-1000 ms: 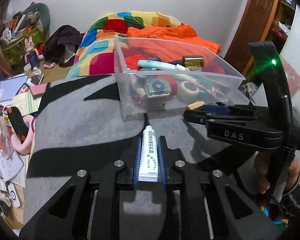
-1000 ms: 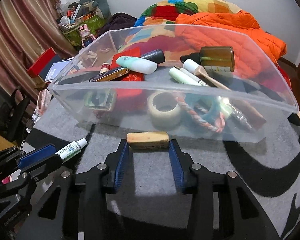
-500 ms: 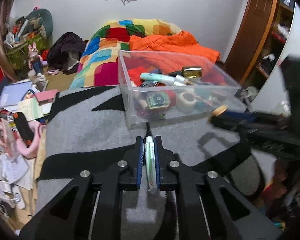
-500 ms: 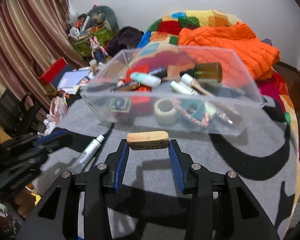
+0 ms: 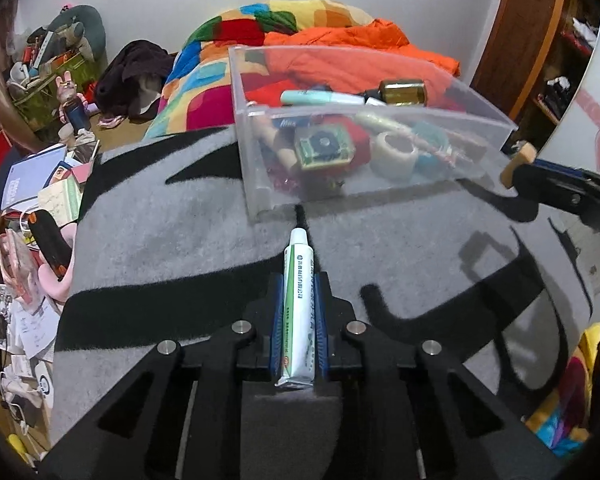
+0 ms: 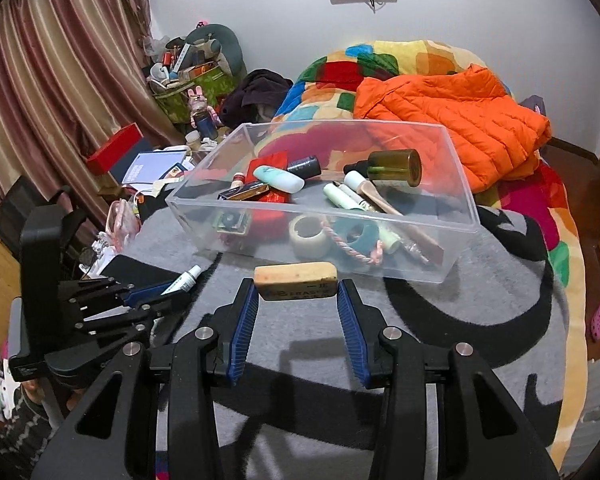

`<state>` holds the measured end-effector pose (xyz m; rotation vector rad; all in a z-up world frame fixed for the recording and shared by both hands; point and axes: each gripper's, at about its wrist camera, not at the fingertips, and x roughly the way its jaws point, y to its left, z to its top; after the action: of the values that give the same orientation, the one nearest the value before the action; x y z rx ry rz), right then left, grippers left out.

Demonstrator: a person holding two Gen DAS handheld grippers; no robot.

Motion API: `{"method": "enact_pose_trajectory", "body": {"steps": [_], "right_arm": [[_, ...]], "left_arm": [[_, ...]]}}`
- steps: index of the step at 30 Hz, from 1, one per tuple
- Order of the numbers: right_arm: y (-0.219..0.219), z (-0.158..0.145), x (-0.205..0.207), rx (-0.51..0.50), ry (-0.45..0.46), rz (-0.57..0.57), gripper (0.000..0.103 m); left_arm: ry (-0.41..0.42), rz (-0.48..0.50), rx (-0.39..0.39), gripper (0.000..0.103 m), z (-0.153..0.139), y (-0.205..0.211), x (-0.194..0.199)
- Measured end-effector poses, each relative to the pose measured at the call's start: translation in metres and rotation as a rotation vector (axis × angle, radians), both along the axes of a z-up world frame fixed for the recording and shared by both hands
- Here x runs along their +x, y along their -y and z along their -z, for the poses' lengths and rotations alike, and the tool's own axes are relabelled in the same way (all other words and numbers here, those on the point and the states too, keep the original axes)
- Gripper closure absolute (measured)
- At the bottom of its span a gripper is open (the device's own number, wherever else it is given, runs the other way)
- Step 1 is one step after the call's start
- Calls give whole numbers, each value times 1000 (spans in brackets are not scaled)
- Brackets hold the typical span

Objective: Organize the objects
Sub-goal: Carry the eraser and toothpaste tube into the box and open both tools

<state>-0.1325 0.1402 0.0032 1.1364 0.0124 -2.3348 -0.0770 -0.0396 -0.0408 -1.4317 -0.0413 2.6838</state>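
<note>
Left wrist view: the left hand-held gripper [image 5: 299,312] now pinches the ointment tube [image 5: 299,304] tighter at lower centre, cap toward the clear bin [image 5: 256,184].

Right wrist view: the right hand-held gripper [image 6: 296,300] has risen, clamping the eraser [image 6: 296,280] below the bin, ready to drop it in.
</note>
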Motion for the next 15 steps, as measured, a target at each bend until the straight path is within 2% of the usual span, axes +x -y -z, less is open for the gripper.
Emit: {"method": "enact_pose_trajectory", "body": {"steps": [6,11,15], "right_arm": [[-9,-10,-10,-16,-23,31,65],[-17,-22,-27,-13,-45,80,65],[-20,-29,-43,-26,-43,112,65]], "left_arm": [[-74,19,60,89,-32,-1,0],[-178,62,81,89,-68,-8,-8],[-233,95,86,89,-84,-13,-27]]}}
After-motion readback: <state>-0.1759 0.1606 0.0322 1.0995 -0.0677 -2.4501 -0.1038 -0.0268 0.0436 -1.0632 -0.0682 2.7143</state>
